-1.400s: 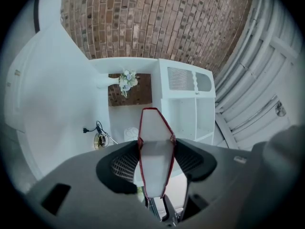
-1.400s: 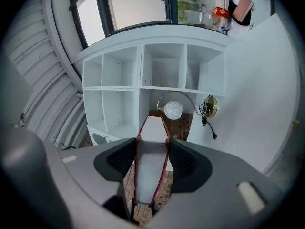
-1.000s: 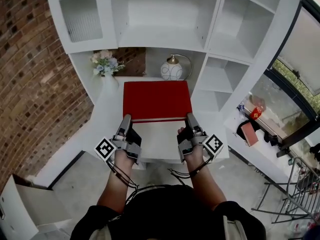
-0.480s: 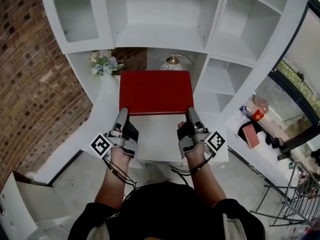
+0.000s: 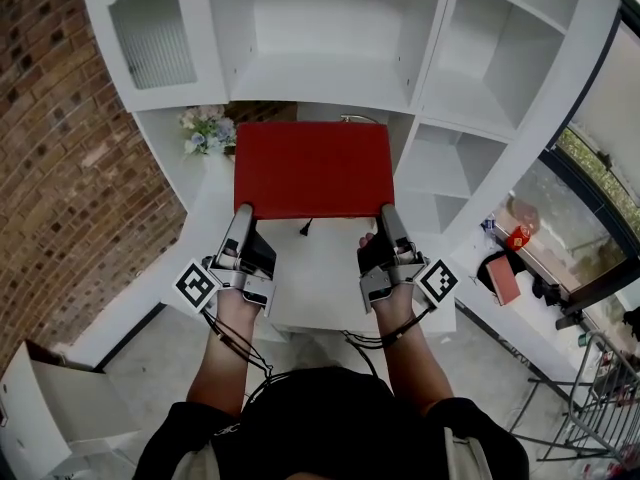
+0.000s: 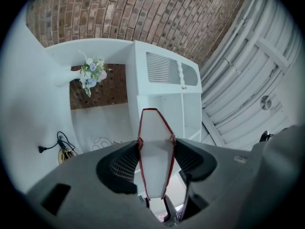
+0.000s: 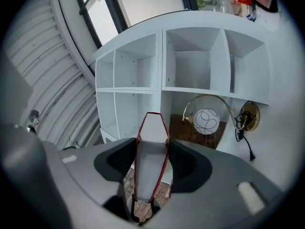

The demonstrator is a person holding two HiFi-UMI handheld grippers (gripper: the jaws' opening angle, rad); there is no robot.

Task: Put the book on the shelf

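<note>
We grip one red book (image 5: 313, 168) with two grippers, left gripper (image 5: 241, 226) clamped on its near left corner and right gripper (image 5: 389, 224) on its near right, above the shelf (image 5: 330, 78) counter (image 5: 312, 290), covering most of one globe lamp (image 7: 208, 120) beside one flower bunch (image 5: 205, 128).

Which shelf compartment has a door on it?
The top-left compartment, above the flowers: it alone has a ribbed door; the others are open.

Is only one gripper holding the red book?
No, the left gripper and right gripper each clamp a near corner of the red book.
</note>
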